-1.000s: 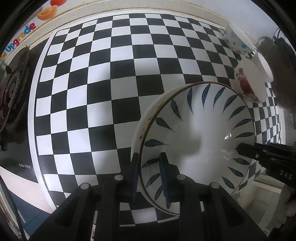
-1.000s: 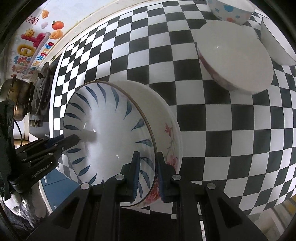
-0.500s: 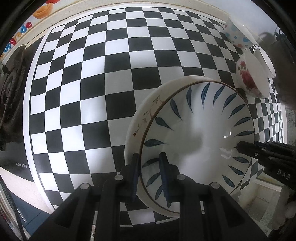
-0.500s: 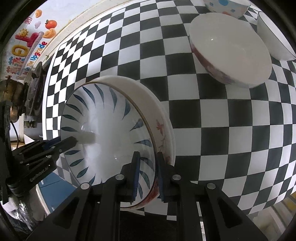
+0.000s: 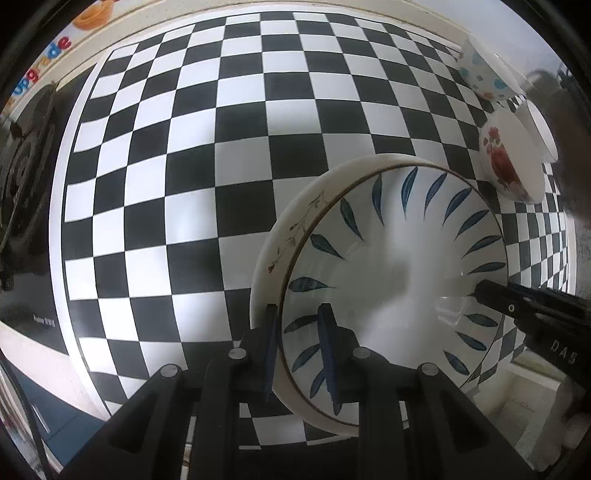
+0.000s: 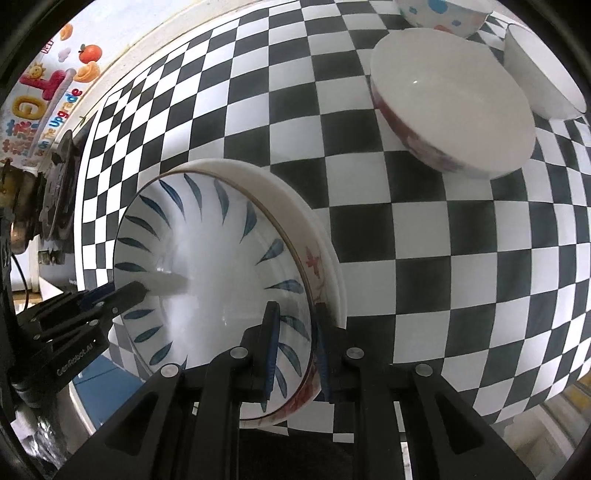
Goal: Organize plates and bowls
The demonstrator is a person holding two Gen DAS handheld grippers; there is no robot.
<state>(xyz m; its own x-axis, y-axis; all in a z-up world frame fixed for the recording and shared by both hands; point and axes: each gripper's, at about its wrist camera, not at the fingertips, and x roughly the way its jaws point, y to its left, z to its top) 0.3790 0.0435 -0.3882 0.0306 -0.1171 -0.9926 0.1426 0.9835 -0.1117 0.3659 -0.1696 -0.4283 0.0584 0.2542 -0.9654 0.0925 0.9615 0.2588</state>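
A white plate with blue leaf marks (image 5: 391,266) sits on top of a stack of white floral plates (image 5: 284,240). My left gripper (image 5: 297,350) is shut on the near rim of the stack. My right gripper (image 6: 295,347) is shut on the opposite rim of the same stack (image 6: 325,258); the blue-leaf plate (image 6: 207,266) faces it. The stack is held above the checkered counter. Each gripper shows in the other's view, the right one in the left wrist view (image 5: 532,314), the left one in the right wrist view (image 6: 74,321).
A red-flowered bowl (image 6: 450,107), a dotted bowl (image 6: 443,11) and a plain white bowl (image 6: 543,70) stand at the far right of the checkered counter (image 5: 221,129). A stove burner (image 5: 26,173) lies at the left edge.
The plate stack has moved with both grippers, away from the red-flowered bowl. Both grips are unchanged.
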